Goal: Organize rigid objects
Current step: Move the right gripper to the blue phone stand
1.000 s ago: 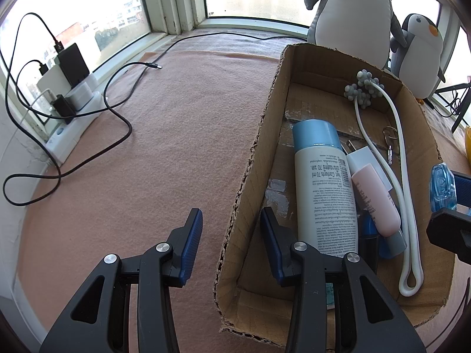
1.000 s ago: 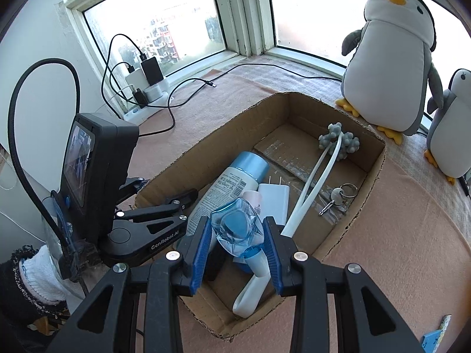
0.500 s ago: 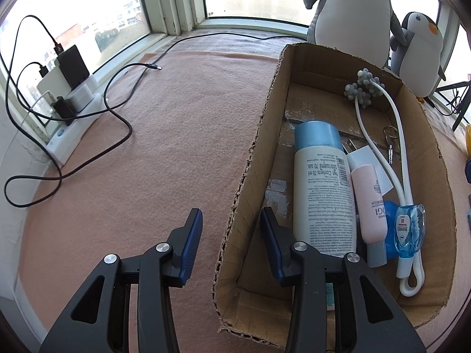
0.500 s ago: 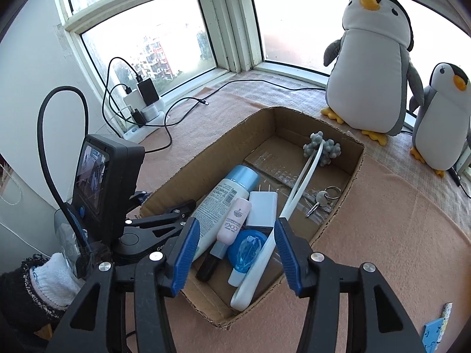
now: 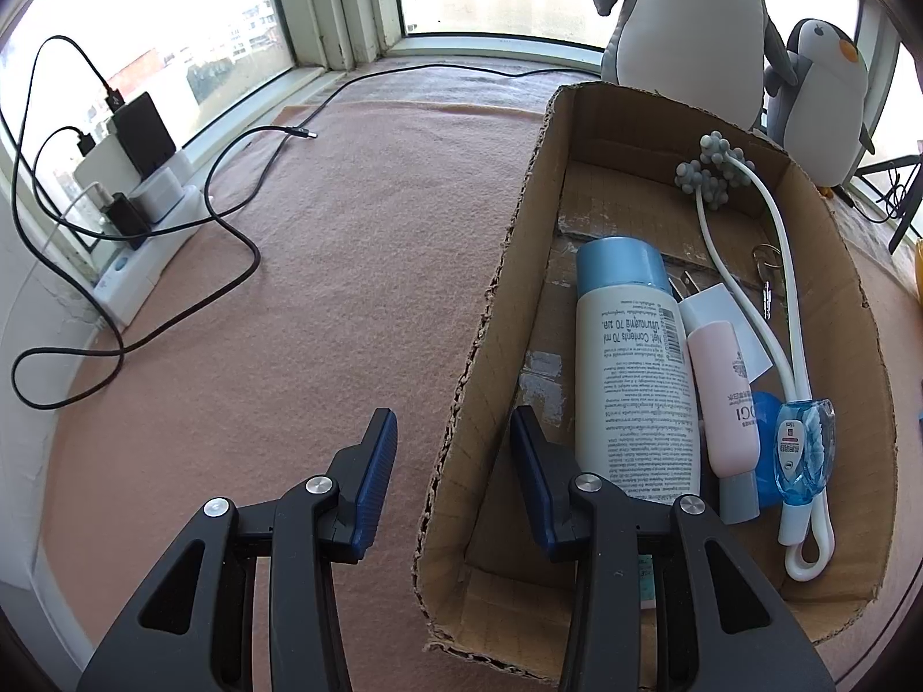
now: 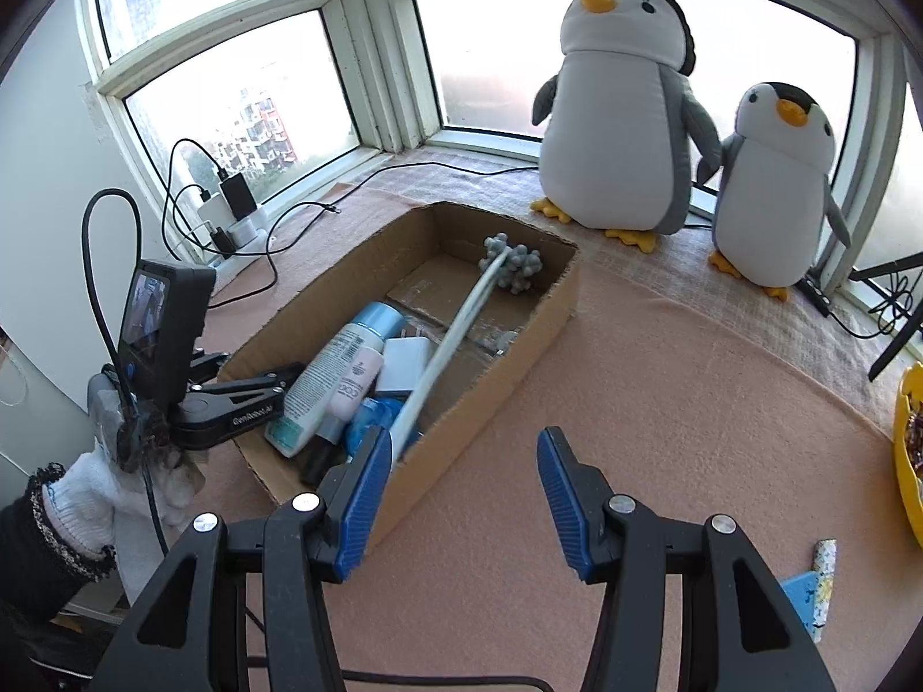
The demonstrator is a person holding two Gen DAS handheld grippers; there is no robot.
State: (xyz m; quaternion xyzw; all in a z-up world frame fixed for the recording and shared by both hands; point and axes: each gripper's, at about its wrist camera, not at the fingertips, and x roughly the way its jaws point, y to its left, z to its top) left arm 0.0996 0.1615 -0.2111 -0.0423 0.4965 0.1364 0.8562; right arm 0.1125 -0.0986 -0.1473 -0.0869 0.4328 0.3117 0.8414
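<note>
Left gripper (image 5: 454,444) astride box wall (image 5: 479,357)

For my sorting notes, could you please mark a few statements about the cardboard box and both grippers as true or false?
1. The open brown cardboard box holds a white bottle with a light-blue cap. True.
2. The right gripper grips the small clear-blue bottle. False: its jaws are empty; that bottle lies in the box.
3. The left gripper straddles the box's wall. True.
4. Two plush penguins sit inside the box. False: they stand behind it.
</note>
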